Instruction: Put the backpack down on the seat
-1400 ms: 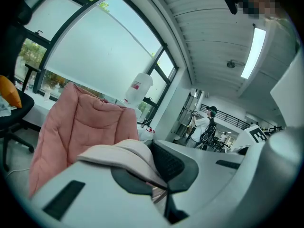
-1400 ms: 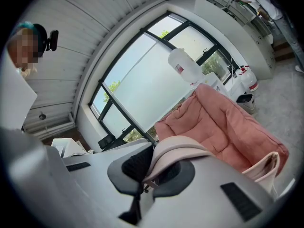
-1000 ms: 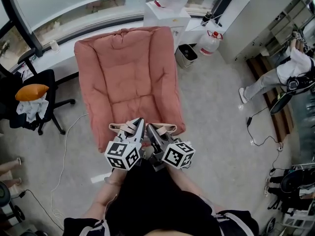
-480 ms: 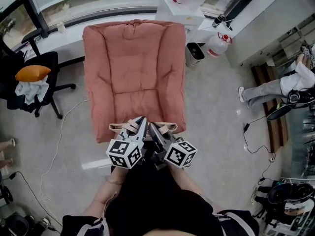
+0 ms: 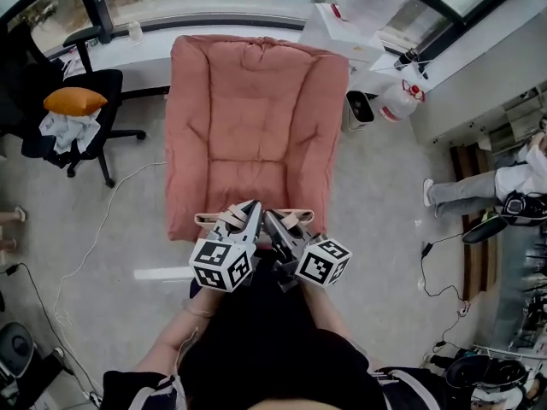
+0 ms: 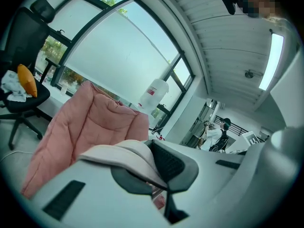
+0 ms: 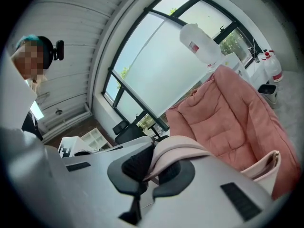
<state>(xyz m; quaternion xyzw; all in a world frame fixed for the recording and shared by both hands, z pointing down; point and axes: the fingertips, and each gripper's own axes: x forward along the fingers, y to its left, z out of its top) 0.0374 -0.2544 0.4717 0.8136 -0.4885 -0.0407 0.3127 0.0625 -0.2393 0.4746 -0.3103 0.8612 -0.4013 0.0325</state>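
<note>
The left tongs (image 5: 250,212) and right tongs (image 5: 273,222) are held side by side at the pink quilted armchair's (image 5: 248,101) front edge. Each is clenched on a beige webbing strap (image 5: 214,220). The pale fabric backpack (image 7: 267,167) is mostly hidden beneath them.

Soft cloth against hard matt plastic

The seat (image 5: 256,126) is pink quilted cloth, matt and puffy. The backpack strap (image 6: 116,153) is smooth beige padded cloth. The left hand-held gripper (image 5: 253,208) and right hand-held gripper (image 5: 270,218) are matt grey plastic with black ribbed pads (image 6: 165,162). The floor (image 5: 376,229) is smooth and grey.
</note>
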